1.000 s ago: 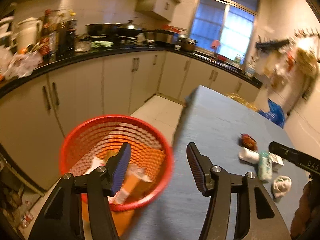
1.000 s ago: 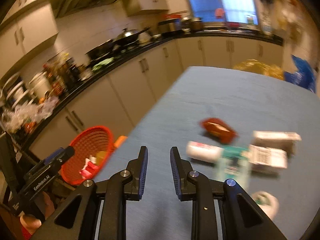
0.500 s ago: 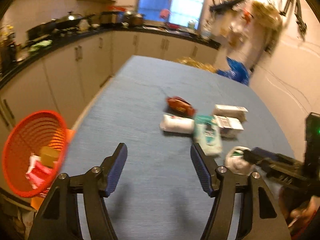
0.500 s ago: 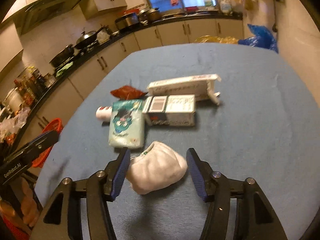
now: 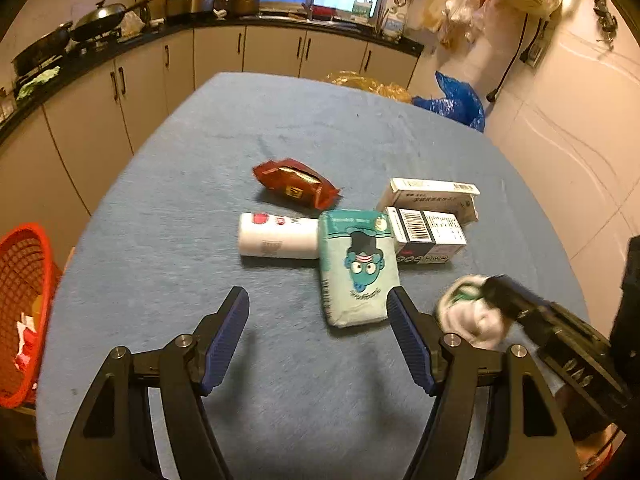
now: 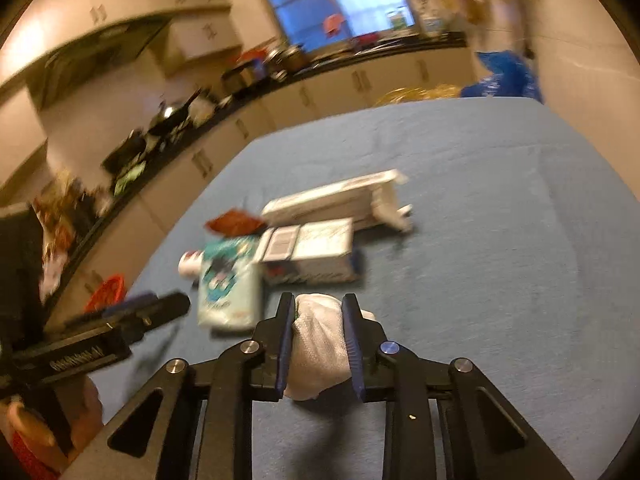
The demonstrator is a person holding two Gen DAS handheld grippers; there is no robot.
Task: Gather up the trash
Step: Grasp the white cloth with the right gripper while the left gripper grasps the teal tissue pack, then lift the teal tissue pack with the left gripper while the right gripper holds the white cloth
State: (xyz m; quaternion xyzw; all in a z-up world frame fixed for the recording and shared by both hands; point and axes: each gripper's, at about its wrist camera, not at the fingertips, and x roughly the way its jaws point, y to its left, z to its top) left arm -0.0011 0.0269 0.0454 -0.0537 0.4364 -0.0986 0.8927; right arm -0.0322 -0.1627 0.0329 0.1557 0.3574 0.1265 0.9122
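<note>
- Two grippers sit nearest me: my right gripper (image 6: 318, 342) has its jaws closing on a crumpled white wad (image 6: 318, 350), both pads pressed into it
- My left gripper (image 5: 318, 334) is spread wide with jaws opening and only bare blue table (image 5: 160, 240) between them
- From the left wrist view, at 1 o'clock just beyond its right fingertip, lies a mint tissue pack (image 5: 356, 266) with a cartoon face
- At 12 o'clock a white cylinder (image 5: 276, 236) lies on its side, touching the pack
- At 1 o'clock, two white boxes (image 5: 428, 216) lie side by side next to the pack
- Farther at 12 o'clock a red snack wrapper (image 5: 296, 184) lies apart
- At 9 o'clock, off the table edge, a red mesh basket (image 5: 24, 280) holds scraps
- Farthest, kitchen cabinets (image 5: 276, 52) run across 10 to 1 o'clock
</note>
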